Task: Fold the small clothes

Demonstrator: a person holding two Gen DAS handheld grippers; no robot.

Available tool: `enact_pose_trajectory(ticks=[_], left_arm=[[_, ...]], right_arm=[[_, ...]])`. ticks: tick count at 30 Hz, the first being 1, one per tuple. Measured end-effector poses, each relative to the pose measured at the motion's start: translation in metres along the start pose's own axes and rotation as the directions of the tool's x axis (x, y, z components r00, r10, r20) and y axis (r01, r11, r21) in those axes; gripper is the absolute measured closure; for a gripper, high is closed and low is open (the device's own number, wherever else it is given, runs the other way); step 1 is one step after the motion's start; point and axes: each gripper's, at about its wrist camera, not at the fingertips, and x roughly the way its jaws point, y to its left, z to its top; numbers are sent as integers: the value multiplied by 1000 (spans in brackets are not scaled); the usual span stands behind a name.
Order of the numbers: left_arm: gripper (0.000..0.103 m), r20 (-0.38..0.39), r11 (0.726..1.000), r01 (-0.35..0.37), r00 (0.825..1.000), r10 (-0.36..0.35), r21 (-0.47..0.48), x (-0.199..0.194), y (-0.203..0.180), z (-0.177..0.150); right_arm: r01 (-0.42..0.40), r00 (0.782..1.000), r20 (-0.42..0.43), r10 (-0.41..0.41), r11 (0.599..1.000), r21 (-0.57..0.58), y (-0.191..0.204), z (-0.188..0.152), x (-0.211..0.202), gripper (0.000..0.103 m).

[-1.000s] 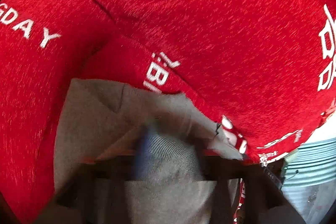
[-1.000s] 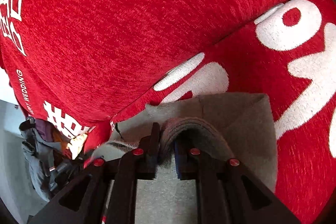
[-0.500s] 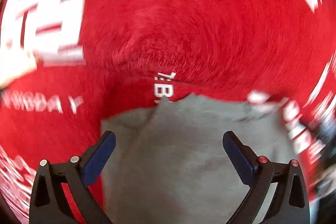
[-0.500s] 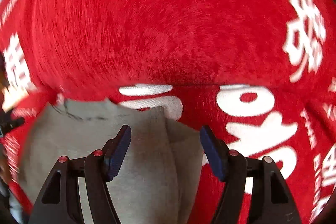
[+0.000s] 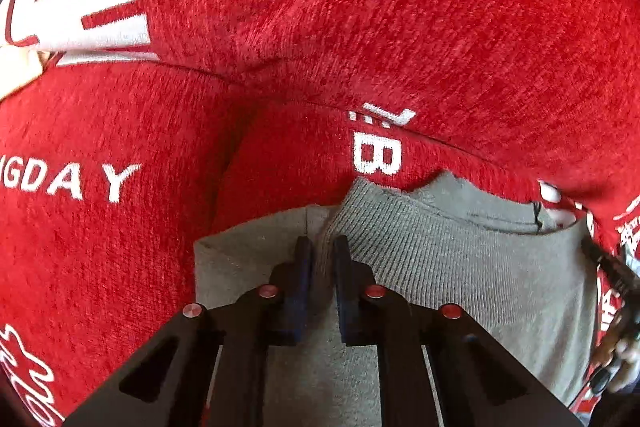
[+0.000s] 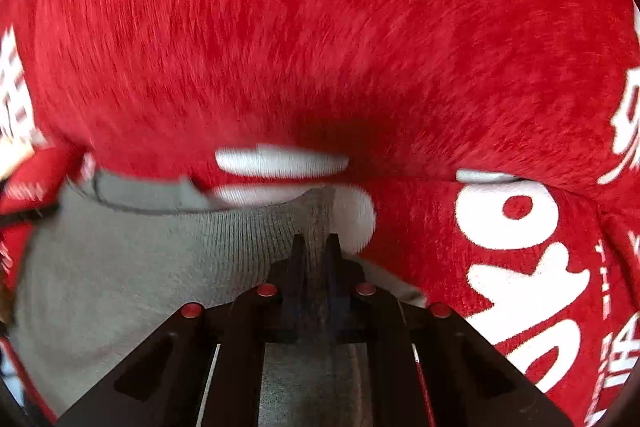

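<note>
Left wrist: both grippers' fingers (image 5: 322, 247) (image 6: 316, 245) clenched on grey garment (image 5: 460, 267) (image 6: 120, 259) edge.

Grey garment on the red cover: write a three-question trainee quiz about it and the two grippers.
1. True or false: the left gripper is shut on the grey garment.
2. Which part of the garment does the right gripper pinch? A) ribbed edge B) a button C) a zip
3. Fill in: the garment lies on a ____ cover with white lettering.

Key: 1 true. 2 A: in the right wrist view the pads close on the ribbed band. 3 red.
</note>
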Motion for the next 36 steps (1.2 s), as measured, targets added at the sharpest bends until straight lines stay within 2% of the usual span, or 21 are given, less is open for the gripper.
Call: enact_pose_trajectory(ticks=[1, 2, 4, 6, 7, 8, 10, 12, 14, 16, 17, 18, 19, 21, 22, 25, 27, 29, 32, 34, 36], left_arm=[[87, 7, 1000, -15, 1000, 15, 3, -3, -2, -2], [82, 13, 999, -33, 999, 33, -5, -8, -3, -5], [41, 25, 998, -63, 998, 63, -4, -24, -1, -10], [15, 77, 998, -56, 995, 57, -13, -48, 1, -21], [14, 128, 998, -52, 990, 55, -20, -63, 3, -29], [14, 177, 999, -44, 983, 48, -23, -80, 3, -40], [14, 198, 1000, 9, 980, -6, -16, -95, -5, -59], [14, 141, 995, 45, 988, -57, 91, -89, -39, -86], [14, 145, 979, -13, 989, -17, 204, -81, -67, -112], [14, 164, 961, -93, 985, 51, 262, -70, -74, -123], [14, 175, 955, -167, 976, 126, 245, -60, -65, -123], [11, 167, 960, -190, 973, 157, 208, -55, -48, -121], [0, 153, 982, -124, 983, 102, 143, -56, -22, -116], [0, 104, 998, -67, 992, 64, 22, -56, 11, -112], [0, 84, 1000, -23, 996, 25, -19, -58, 23, -112], [0, 115, 995, -84, 989, 89, -46, -76, 35, -116], [0, 142, 994, -105, 984, 110, -44, -90, 27, -122], [0, 182, 998, -58, 981, 60, -16, -109, 12, -136], [0, 207, 994, -21, 978, -3, 112, -126, -32, -168], [0, 204, 983, -44, 979, 7, 177, -120, -51, -183], [0, 175, 972, -97, 983, 60, 214, -104, -55, -190]], right_arm=[[21, 1000, -8, -21, 1000, -6, 2, -2, 1, 93], [20, 1000, -2, -20, 1000, 9, 0, -3, -3, 82], [25, 999, 25, -27, 997, 69, -7, -6, -20, 69], [33, 994, 104, -43, 994, 104, -13, -19, -54, 55], [48, 989, 134, -64, 992, 112, -12, -27, -68, 42], [56, 982, 172, -75, 992, 115, -9, -39, -85, 36], [-17, 974, 226, -1, 997, 80, 12, -67, -108, 32], [-31, 981, 192, 28, 999, 13, 44, -82, -106, 32], [13, 990, 144, -1, 997, -82, 74, -100, -97, 33], [75, 990, 129, -59, 990, -120, 82, -106, -84, 33], [132, 984, 138, -115, 984, -121, 77, -105, -79, 33], [187, 976, 132, -173, 976, -108, 65, -107, -76, 33], [217, 972, 102, -209, 973, -77, 44, -110, -73, 32], [115, 989, 83, -120, 992, 56, -3, -119, -77, 26], [110, 991, 71, -118, 988, 109, -19, -122, -80, 26], [151, 984, 65, -164, 975, 165, -32, -126, -95, 26], [147, 981, 103, -163, 978, 145, -12, -127, -116, 26], [111, 980, 154, -125, 989, 98, 22, -135, -129, 26], [70, 983, 170, -61, 997, -43, 86, -151, -136, 26], [77, 986, 157, -55, 987, -140, 121, -165, -124, 26], [107, 988, 127, -83, 975, -197, 134, -180, -107, 26]])
